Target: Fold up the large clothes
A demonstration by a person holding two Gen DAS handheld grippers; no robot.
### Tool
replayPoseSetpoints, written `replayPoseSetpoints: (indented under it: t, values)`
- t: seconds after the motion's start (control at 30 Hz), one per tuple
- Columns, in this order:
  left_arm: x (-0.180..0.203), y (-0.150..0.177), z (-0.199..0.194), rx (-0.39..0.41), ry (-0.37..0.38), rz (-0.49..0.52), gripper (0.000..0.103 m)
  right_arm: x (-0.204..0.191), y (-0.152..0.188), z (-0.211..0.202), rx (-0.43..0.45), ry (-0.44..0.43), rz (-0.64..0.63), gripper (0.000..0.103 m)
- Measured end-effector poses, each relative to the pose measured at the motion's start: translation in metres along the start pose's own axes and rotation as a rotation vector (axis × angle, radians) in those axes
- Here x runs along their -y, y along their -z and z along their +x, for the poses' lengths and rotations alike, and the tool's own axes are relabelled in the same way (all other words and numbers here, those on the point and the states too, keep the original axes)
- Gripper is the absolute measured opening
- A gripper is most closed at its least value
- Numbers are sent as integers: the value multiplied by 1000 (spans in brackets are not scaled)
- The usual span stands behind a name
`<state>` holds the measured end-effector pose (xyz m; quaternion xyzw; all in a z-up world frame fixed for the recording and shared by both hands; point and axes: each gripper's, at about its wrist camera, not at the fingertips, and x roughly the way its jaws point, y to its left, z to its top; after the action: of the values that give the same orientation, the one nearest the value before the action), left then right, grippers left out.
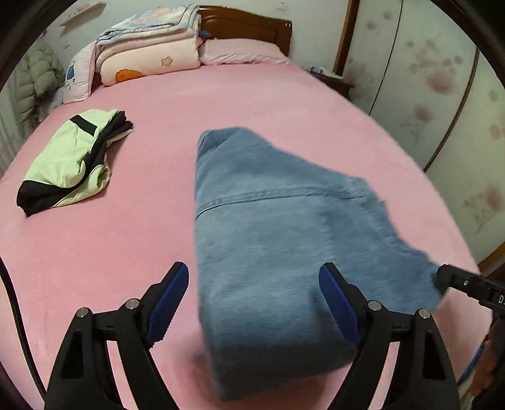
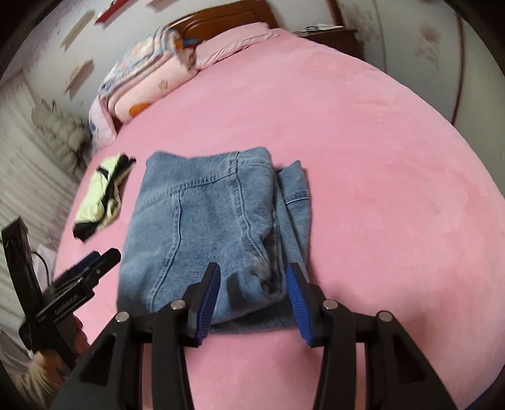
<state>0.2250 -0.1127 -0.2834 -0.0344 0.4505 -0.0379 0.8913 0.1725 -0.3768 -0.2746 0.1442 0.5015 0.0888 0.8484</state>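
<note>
A folded pair of blue jeans (image 2: 205, 220) lies flat on the pink bed (image 2: 378, 157). In the left wrist view the jeans (image 1: 268, 220) look blurred and stretch away from my fingers. My left gripper (image 1: 254, 274) is open and hangs over the near left edge of the denim, its pads clear of the cloth. It also shows at the jeans' left side, left gripper (image 2: 107, 254). My right gripper (image 2: 252, 271) is open above the near right edge of the jeans, with the blue pads not pressing on anything. The tip of the right gripper (image 1: 445, 276) sits at the denim's right corner.
A folded green-and-black garment (image 1: 69, 161) lies left of the jeans. Stacked quilts (image 1: 148, 50) and a pink pillow (image 1: 240, 52) rest against the wooden headboard (image 1: 252, 25). A wardrobe (image 1: 442, 94) stands along the bed's right side, and a nightstand (image 2: 331, 34) sits beside the headboard.
</note>
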Motion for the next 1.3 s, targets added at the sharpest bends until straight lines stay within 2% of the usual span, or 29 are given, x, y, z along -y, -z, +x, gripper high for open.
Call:
replayPoseSetpoints:
  t: [0.07, 0.1, 0.13, 0.27, 0.37, 0.47, 0.5, 0.6, 0.7, 0.73, 0.83, 1.0, 1.2, 1.3]
  values:
    - [-3, 4, 8, -7, -13, 4, 84, -5, 0, 13, -30, 22, -39, 42]
    - [-4, 7, 11, -17, -15, 6, 84, -7, 1, 19, -43, 35, -61, 26]
    - [-3, 9, 15, -31, -10, 6, 84, -10, 3, 25, -53, 54, -92, 19]
    - [0, 15, 21, -34, 20, 11, 84, -9, 7, 5, 0, 45, -111, 16]
    - [1, 25, 30, -57, 65, 13, 84, -8, 16, -10, 44, 92, -112, 15]
    - [3, 36, 45, -90, 56, 20, 88, 13, 34, 16, -39, 135, -54, 15]
    - [3, 38, 49, -92, 50, 25, 90, 21, 41, 31, -65, 143, -34, 16]
    - [-6, 40, 57, -106, 75, -29, 94, 19, 44, 39, -49, 180, -54, 20]
    - [-19, 37, 60, -142, 130, -88, 94, 27, 39, 28, -53, 181, -1, 45]
    - [-21, 36, 58, -146, 138, -92, 94, 31, 37, 22, -51, 168, 25, 49]
    - [-22, 31, 48, -162, 135, -53, 94, 43, 31, 10, -63, 120, 79, 51]
    - [-25, 18, 23, -156, 120, -10, 94, 32, 15, -1, -78, 125, 49, 51]
    - [-38, -8, -3, -164, 68, -70, 94, 1, -5, -21, -10, 115, -3, 52]
    - [-41, -27, -15, -142, 44, -83, 95, -12, -17, -32, 18, 110, -26, 52]
